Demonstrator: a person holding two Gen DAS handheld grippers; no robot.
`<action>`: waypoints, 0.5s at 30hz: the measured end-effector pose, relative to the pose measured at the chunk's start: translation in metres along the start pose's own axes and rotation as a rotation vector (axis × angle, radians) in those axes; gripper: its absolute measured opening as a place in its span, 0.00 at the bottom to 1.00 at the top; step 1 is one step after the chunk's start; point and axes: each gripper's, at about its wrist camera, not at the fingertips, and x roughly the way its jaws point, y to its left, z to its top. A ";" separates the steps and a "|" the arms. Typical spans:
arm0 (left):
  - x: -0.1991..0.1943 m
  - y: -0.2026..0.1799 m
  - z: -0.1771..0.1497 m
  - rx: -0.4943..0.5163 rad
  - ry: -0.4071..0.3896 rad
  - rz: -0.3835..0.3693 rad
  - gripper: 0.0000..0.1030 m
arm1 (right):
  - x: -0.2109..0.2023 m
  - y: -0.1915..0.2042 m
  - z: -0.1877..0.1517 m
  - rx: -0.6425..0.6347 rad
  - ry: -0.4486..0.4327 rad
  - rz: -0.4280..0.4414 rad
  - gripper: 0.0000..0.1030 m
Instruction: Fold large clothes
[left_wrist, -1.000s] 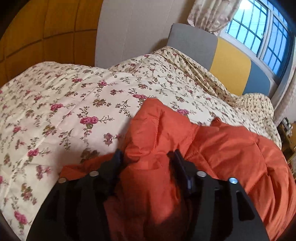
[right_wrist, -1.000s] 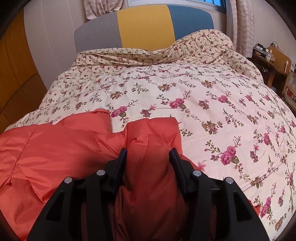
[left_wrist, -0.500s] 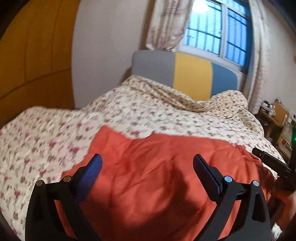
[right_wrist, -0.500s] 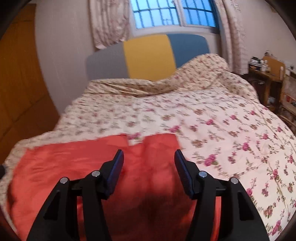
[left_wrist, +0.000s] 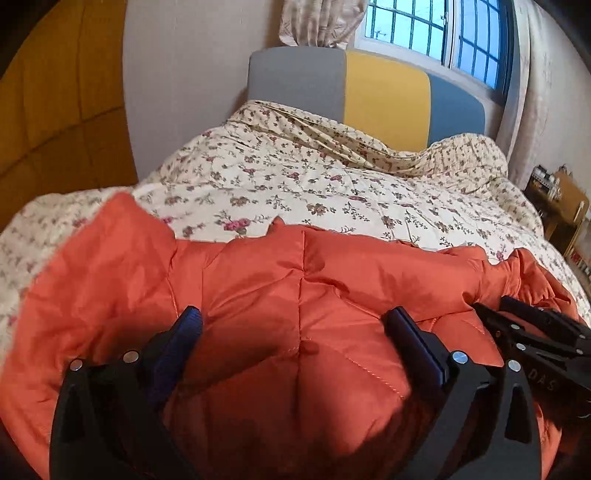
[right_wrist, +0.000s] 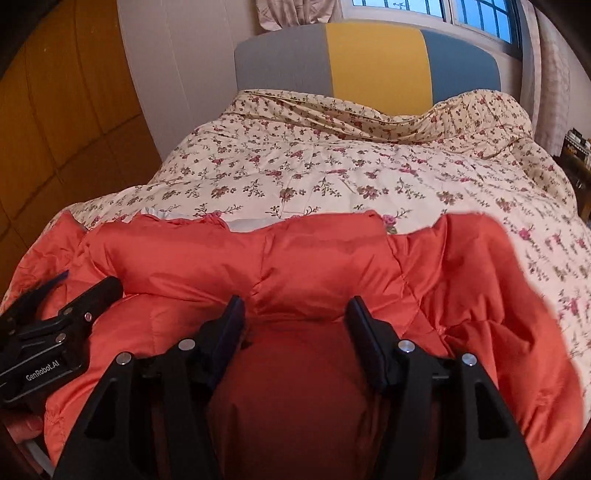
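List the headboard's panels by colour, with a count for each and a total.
Grey panel: 1
Yellow panel: 1
Blue panel: 1
Total: 3

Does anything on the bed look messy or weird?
Nothing looks broken or spilled. The orange puffer jacket lies rumpled, its right side bunched in folds, and the floral quilt is heaped up unevenly against the headboard. Both the left gripper and right gripper hang open over the jacket.
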 end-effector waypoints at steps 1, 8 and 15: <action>0.002 -0.001 -0.001 0.002 -0.001 0.002 0.97 | 0.002 0.000 -0.002 0.001 -0.005 -0.004 0.56; 0.017 -0.005 -0.007 0.015 0.011 0.020 0.97 | 0.012 -0.001 -0.005 -0.001 -0.026 -0.023 0.56; 0.022 -0.001 -0.010 0.004 0.031 0.004 0.97 | -0.004 -0.011 0.000 0.040 -0.003 0.041 0.57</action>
